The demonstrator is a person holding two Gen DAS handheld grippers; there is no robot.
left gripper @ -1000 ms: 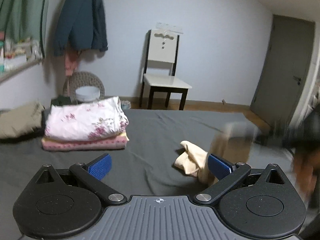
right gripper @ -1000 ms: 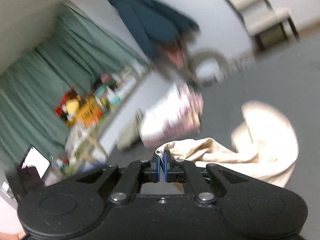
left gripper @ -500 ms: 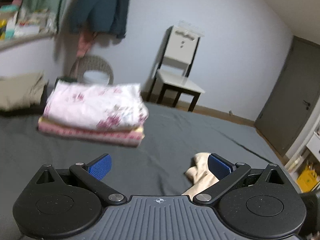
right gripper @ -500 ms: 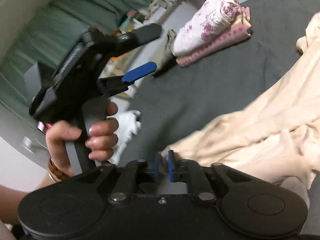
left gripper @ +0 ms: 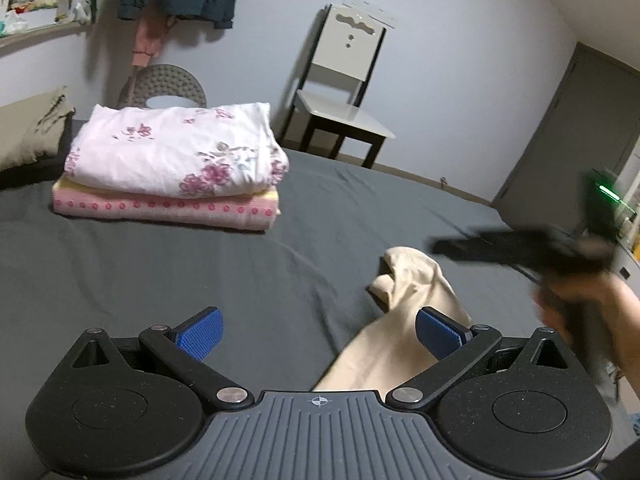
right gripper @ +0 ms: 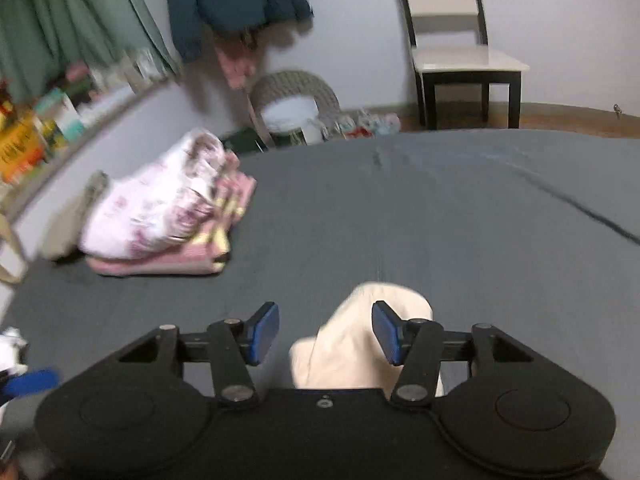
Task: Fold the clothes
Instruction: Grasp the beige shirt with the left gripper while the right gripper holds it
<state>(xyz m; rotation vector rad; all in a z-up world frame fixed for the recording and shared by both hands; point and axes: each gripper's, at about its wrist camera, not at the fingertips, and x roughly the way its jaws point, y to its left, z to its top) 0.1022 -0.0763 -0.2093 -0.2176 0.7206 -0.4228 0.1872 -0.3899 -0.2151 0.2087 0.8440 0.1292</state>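
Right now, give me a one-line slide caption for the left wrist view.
Open left gripper over a cream garment on the grey bed, folded floral stack behind.

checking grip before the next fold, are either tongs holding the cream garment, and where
Nothing is held. The left tongs and right tongs are both open; the cream garment lies loose on the bed between the pads.

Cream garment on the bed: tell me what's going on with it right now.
A person is folding clothes on a dark grey bed with a handheld gripper in each hand. The crumpled cream fabric garment lies loose on the sheet, not yet folded. The left gripper and right gripper both hover open over it, gripping nothing. A stack of folded floral white and pink dotted linens sits at the far left of the bed.
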